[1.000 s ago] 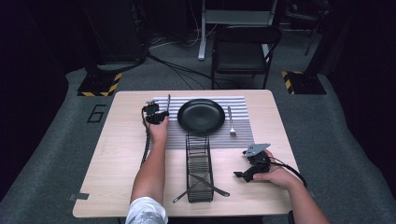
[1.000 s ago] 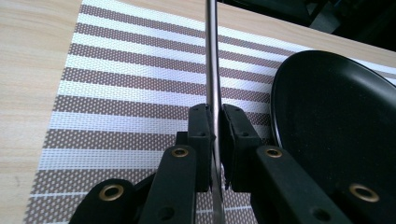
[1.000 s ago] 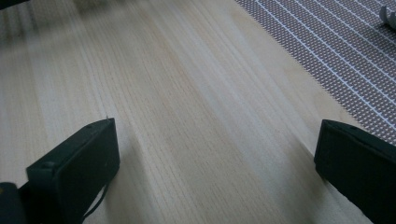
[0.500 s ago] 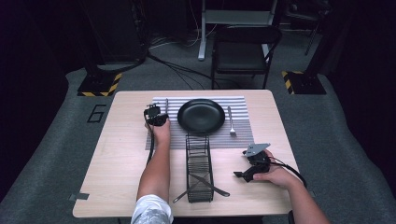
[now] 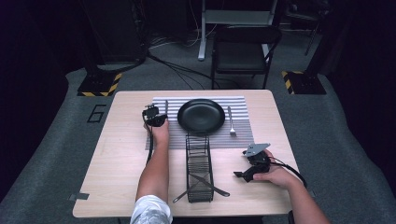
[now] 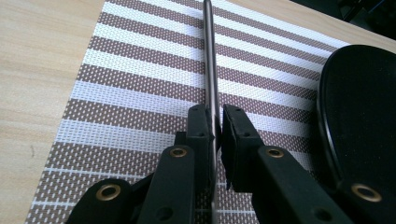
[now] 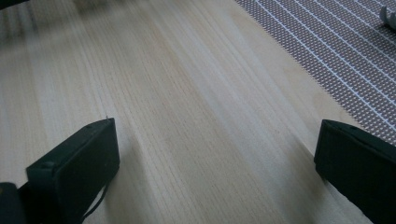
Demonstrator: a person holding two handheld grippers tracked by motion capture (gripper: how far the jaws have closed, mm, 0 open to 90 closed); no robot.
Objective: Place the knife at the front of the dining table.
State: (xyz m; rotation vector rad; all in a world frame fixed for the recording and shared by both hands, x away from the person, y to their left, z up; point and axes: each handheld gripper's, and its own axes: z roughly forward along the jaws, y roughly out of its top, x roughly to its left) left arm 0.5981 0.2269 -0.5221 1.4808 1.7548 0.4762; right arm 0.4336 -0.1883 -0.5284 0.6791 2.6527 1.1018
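A: What is the left gripper (image 6: 215,135) doing?

B: Its two black jaws are closed on a thin, flat, silver-grey metal utensil (image 6: 209,70), probably a table knife. The slim shaft runs straight out from between the pads, low over the brown-and-white striped woven placemat (image 6: 140,74).

A: Where does that sit relative to the round black plate (image 5: 201,115)?

B: Just to the plate's left, on the mat's left part. In the high view the left gripper (image 5: 153,116) is beside the plate's rim, with the utensil (image 5: 166,106) pointing away from the person. A silver fork (image 5: 230,122) lies on the plate's other side.

A: So which step is this?

B: I judge it the laying of the knife at its place. Whether it touches the mat already I cannot tell. The next move calls for settling it flat, parallel to the plate's edge, then parting the jaws without nudging it.

A: And the right gripper (image 5: 251,170)?

B: Its jaws stand wide apart, gripping nothing, near the light wooden table (image 5: 116,154) in front and to the right of the plate. The black wire cutlery basket (image 5: 199,168) stands just before the plate, more utensils inside.
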